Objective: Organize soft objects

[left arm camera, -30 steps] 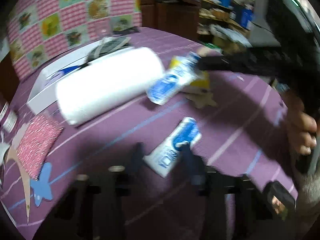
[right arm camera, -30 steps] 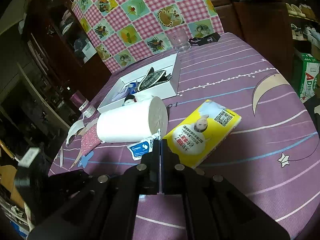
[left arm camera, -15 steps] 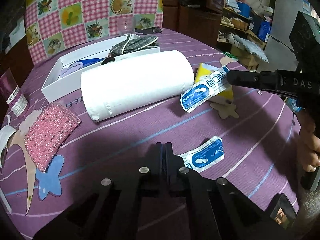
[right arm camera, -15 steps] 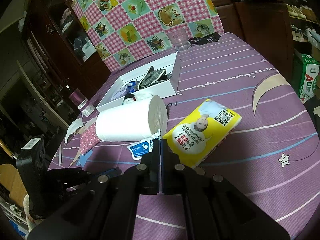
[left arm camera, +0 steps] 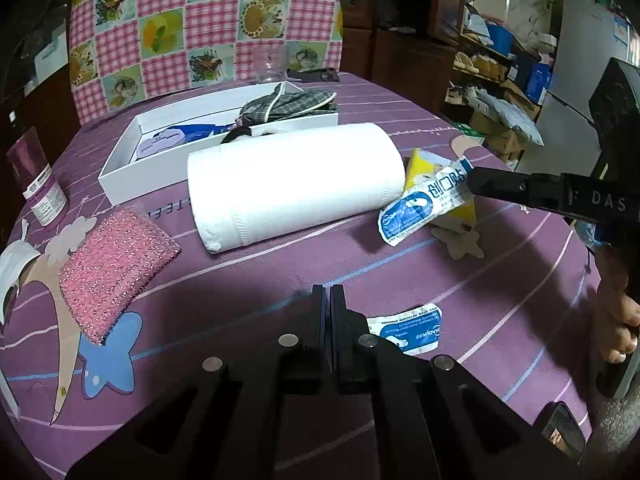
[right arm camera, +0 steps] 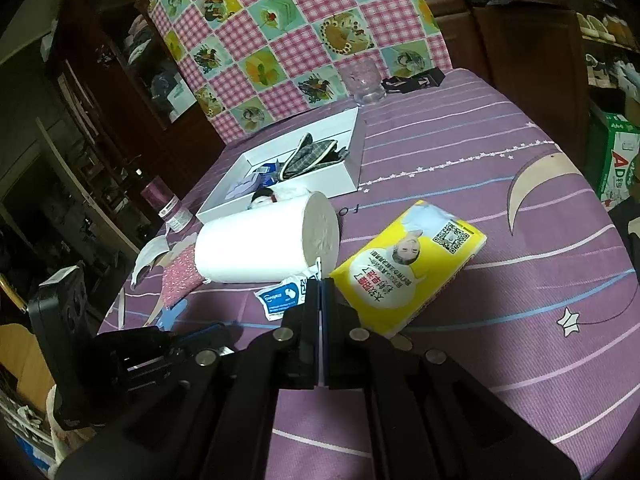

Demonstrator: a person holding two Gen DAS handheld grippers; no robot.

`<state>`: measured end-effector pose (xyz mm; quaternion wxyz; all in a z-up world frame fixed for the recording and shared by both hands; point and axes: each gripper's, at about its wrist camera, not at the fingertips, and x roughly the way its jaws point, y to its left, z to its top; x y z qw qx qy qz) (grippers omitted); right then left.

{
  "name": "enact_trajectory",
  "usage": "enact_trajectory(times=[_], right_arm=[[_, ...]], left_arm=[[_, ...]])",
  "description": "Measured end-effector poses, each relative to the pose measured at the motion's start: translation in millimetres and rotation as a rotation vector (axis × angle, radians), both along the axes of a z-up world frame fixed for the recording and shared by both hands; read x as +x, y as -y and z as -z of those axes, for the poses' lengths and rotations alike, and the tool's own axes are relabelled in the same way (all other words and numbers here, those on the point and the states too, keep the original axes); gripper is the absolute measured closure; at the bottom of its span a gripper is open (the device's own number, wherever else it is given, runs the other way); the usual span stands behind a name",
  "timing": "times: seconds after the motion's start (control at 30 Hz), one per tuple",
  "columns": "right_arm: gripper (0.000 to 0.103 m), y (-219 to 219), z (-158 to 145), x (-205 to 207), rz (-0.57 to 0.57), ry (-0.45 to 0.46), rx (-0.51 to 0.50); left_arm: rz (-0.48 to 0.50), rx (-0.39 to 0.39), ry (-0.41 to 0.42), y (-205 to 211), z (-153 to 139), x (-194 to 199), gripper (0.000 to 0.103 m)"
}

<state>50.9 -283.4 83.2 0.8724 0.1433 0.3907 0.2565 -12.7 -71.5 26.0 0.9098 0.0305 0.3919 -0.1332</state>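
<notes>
White box (left arm camera: 120,176) holds plaid cloth (left arm camera: 288,106) and blue packets (left arm camera: 188,134).

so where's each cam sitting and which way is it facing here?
Left wrist: on the left claw, angled down across the purple table at the paper roll; own shut fingers, plus the right claw pinching a blue sachet and the hand holding it.
Right wrist: on the right claw, looking over the roll toward the white box; left claw low left.
Shared: roll, sachet, box, yellow tissue pack.
</notes>
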Motion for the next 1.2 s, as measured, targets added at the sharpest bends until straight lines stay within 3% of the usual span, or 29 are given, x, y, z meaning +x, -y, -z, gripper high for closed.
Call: enact_trajectory(times=[0.53,0.9,1.2], right_arm=[[0.101,-10.9,-13.8,-3.0,-0.048,0.028,0.011],[0.101,-23.9,-38.9,6.3,-0.059,-0.044,0.011],[0.101,-45.5,-85.0,20.8,-0.062,0.023,-0.037]], left_arm=[[-0.091,-0.029,0.05,-13.9,-13.3,-0.8,0.103],[-0.108,-0.009,0.099,-16.7,-52.2,1.6,0.103],[-0.116,0.007,0.181,-22.7,-97.5,14.6,0.103]])
